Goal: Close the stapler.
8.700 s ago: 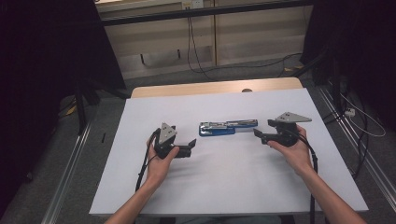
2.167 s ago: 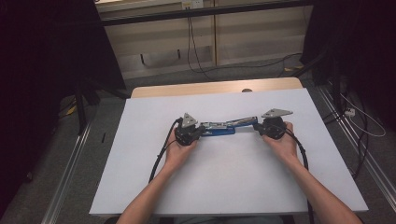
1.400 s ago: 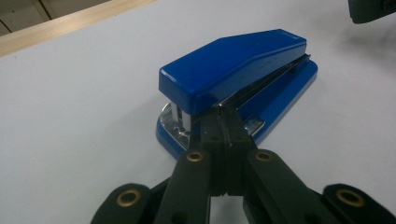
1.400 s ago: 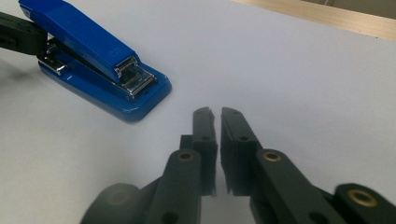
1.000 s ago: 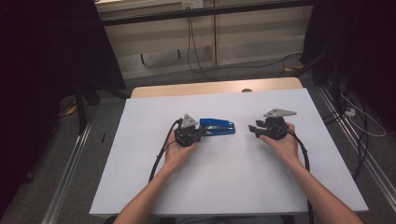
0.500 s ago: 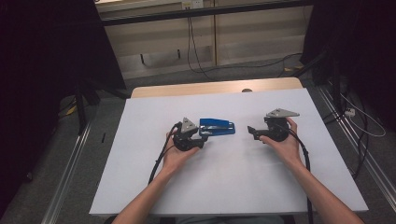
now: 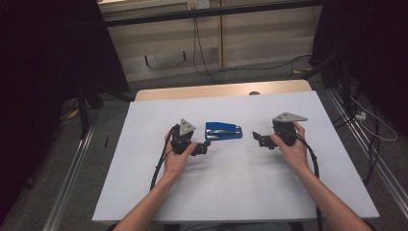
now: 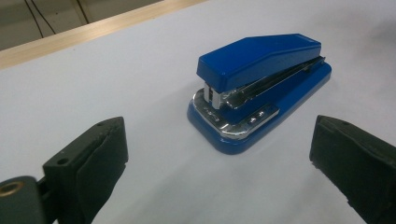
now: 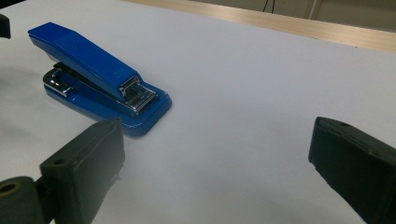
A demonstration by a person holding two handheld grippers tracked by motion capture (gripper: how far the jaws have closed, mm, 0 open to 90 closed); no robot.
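A blue stapler (image 7: 223,130) lies folded shut on the white tabletop (image 7: 240,183), between my two grippers. My left gripper (image 7: 204,146) sits just left of and slightly nearer than the stapler's left end. In the left gripper view the stapler (image 8: 259,88) lies just beyond my open left gripper (image 8: 218,140). Its jaws have just been opening and nothing is between them. My right gripper (image 7: 258,139) stands a short way right of the stapler, apart from it. Seen from the right gripper, the stapler (image 9: 93,74) is off to the left; the right gripper (image 9: 217,144) has also just opened, empty.
The table's wooden far edge (image 7: 221,90) runs along the back. Metal rails (image 7: 72,178) flank the table on both sides. Cables (image 7: 375,125) lie on the floor to the right, and black cables trail from both grippers toward the person.
Both grippers' jaws have spread wide. The left gripper has let go of the stapler's left end and drawn back slightly. The stapler and the right hand have stayed put.
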